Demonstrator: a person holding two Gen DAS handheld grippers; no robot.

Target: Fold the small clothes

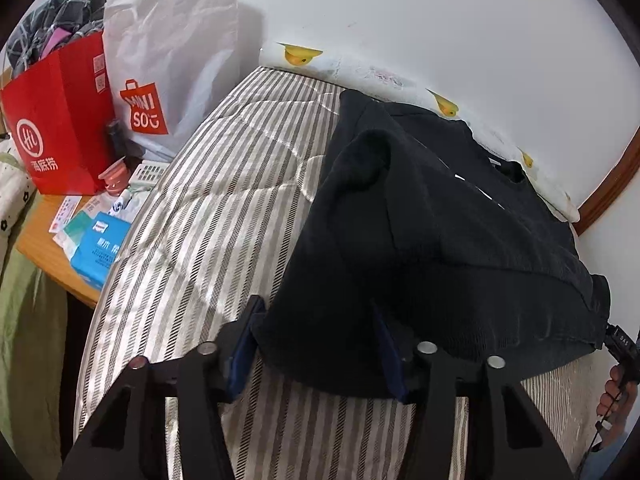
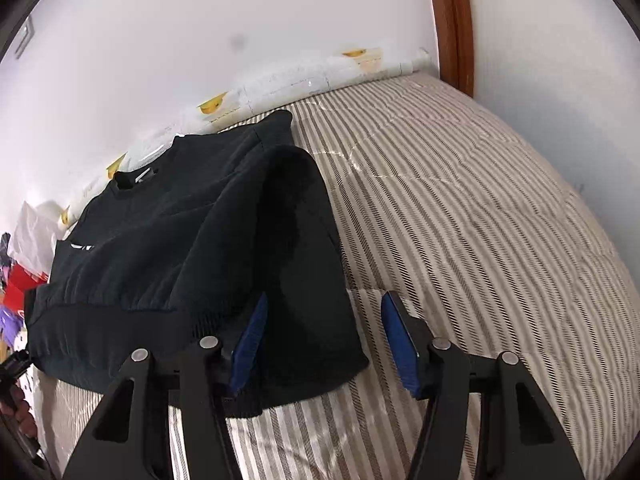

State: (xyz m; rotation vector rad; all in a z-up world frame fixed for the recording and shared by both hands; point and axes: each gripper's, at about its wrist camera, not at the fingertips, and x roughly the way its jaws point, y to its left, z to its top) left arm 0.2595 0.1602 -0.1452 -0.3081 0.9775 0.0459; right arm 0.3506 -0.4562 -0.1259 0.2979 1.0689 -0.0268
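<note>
A black sweatshirt lies on the striped bed cover, both sleeves folded in over the body, collar toward the wall. My left gripper is open, its blue pads either side of the hem's left corner, cloth between them. In the right wrist view the sweatshirt fills the left half. My right gripper is open around the hem's right corner, the left pad over the cloth, the right pad over the bare bed cover.
A wooden bedside table at the left holds a red paper bag, a white Miniso bag, boxes and small items. A white duck-print pad runs along the wall. A wooden door frame stands at the far right.
</note>
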